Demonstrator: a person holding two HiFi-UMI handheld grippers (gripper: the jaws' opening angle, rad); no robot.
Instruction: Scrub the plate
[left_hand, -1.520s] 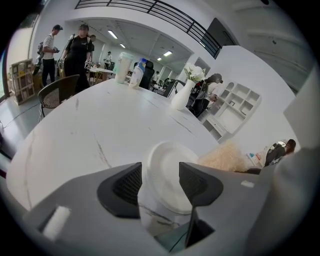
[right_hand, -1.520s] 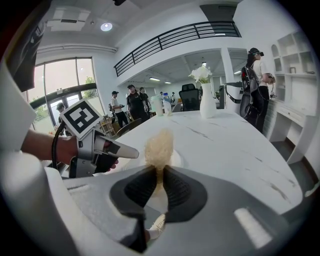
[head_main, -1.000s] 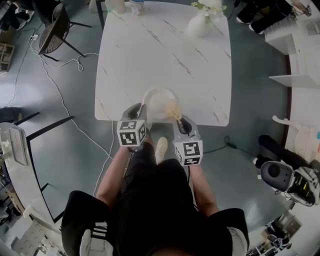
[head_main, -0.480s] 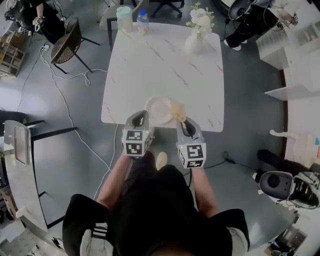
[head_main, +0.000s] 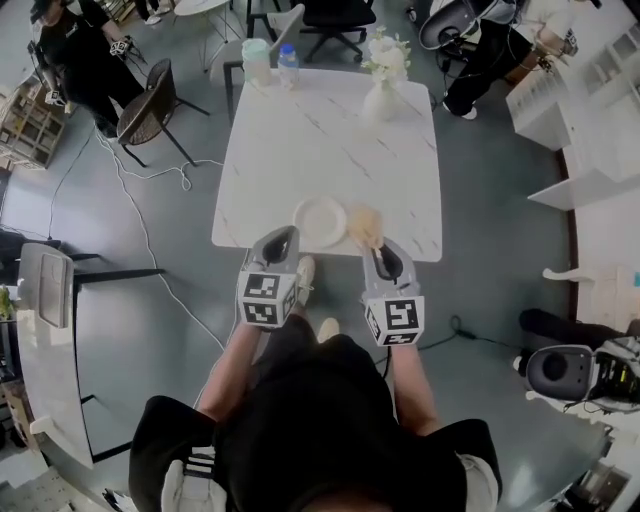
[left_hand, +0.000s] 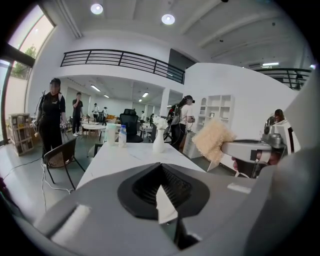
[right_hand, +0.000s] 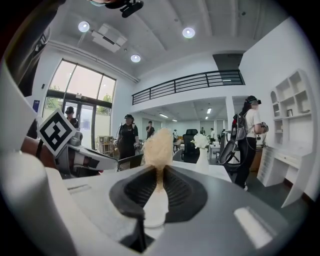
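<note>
My right gripper (right_hand: 158, 192) is clenched on the scrubber's (right_hand: 158, 147) white handle, with the tan head pointing straight ahead. My left gripper (left_hand: 163, 195) is clamped tight. Only a white sliver shows in its seam, and I cannot identify it. The plate (head_main: 320, 218) lies flat ahead of and between both grippers, by the table's (head_main: 330, 140) near edge. The scrubber head sits just beside its right rim, so my right hand is nearer. I judge the scrubber must go down and left. The table is white and veined, with a vase (head_main: 380, 98), bottle (head_main: 288, 66) and cup (head_main: 256, 60) at its far edge. Around it are grey floor (head_main: 150, 330), chairs and people.
</note>
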